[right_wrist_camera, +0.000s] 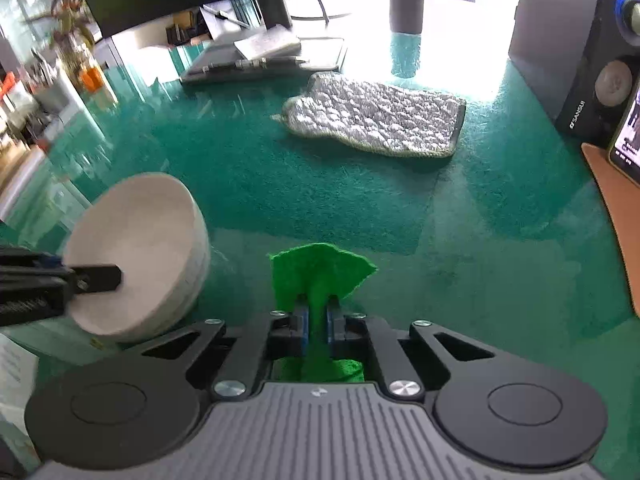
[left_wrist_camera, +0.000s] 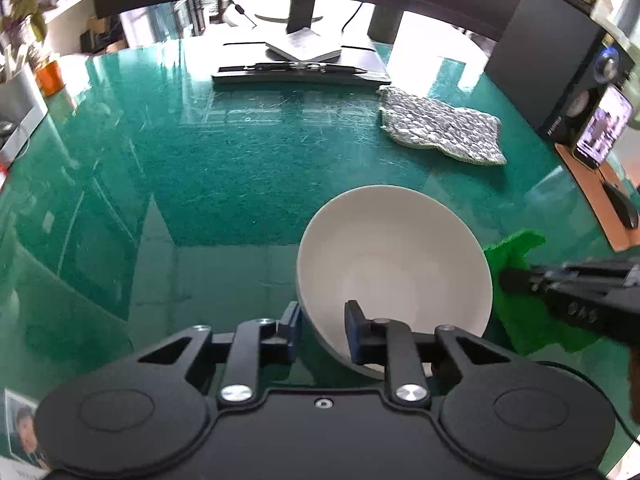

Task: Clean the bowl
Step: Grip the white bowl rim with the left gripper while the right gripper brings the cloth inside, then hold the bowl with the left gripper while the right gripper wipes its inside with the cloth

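Bowl (left_wrist_camera: 394,268) comes first: white and seemingly empty, it is tipped on the green worktop (left_wrist_camera: 224,168), its near rim clamped between the fingers of the left gripper (left_wrist_camera: 324,330), one finger inside the wall and one outside. The tilt is judged to be deliberate, so that the inside is turned toward the other hand for wiping. Just beside the bowl's right flank, a green cloth (right_wrist_camera: 320,268) is pinched in the closed fingers of the right gripper (right_wrist_camera: 316,330), a loose flap left free beyond the tips, presumably to serve as the wiping surface. Whether the cloth touches the bowl cannot be told; wiping is judged not yet begun. Farther back, well apart, a grey quilted mat (left_wrist_camera: 440,126) is laid flat, and a dark speaker (left_wrist_camera: 560,76) is stood at the right edge beyond it.
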{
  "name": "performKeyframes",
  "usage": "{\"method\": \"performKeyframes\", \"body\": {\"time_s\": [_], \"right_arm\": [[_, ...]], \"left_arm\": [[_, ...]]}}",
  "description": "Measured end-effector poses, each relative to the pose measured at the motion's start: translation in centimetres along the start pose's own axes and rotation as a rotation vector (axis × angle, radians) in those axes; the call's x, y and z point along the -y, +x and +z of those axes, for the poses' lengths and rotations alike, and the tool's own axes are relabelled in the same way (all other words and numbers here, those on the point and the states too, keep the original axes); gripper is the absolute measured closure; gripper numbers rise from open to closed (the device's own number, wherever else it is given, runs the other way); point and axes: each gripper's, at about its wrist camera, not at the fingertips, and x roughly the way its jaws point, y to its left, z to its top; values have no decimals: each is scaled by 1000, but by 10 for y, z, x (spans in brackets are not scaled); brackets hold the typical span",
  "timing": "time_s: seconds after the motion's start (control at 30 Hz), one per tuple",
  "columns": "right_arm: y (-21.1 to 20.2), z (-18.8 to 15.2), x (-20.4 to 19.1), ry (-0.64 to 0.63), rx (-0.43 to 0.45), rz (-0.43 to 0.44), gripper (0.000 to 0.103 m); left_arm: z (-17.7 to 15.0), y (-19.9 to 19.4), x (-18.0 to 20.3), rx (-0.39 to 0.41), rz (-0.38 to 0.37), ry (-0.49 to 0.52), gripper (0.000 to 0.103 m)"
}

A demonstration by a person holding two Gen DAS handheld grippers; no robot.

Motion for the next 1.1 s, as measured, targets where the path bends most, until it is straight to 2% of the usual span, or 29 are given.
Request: {"method": "performKeyframes", "body": {"time_s": [0.13, 0.23, 0.33, 0.4, 0.43, 0.6, 0.67, 0.77, 0.93, 1.0, 1.1], "right_arm": [[-29, 11, -14, -87, 96, 32, 96], [-51, 19, -40, -258, 179, 58, 96], [-47, 23, -77, -476, 180, 104, 96], [-37, 19, -90, -575, 154, 109, 96], [-24, 14, -100, -668, 126, 100, 96], [8, 6, -120, -905, 51, 70, 96], [18, 1, -126, -1061, 52, 46, 96], [25, 2, -132, -1196, 46, 52, 96], [35, 2, -140, -1313, 7, 77, 95], [34, 1, -140, -1312, -21, 78, 85], [24, 10, -140, -1254, -31, 115, 79]], "left_arm": [[0, 6, 3, 7, -3, 41, 80], [0, 6, 4, 11, -8, 63, 80], [-1, 6, -3, 16, -47, 79, 79], [-1, 6, -6, 25, -77, 115, 79], [-1, 6, -6, 32, -83, 139, 79], [-1, 8, -12, 55, -124, 176, 78], [1, 10, -16, 57, -147, 173, 77], [1, 10, -19, 59, -167, 178, 72], [1, 11, -24, 64, -176, 157, 68], [0, 10, -24, 61, -171, 139, 68], [-1, 10, -24, 65, -157, 135, 66]]}}
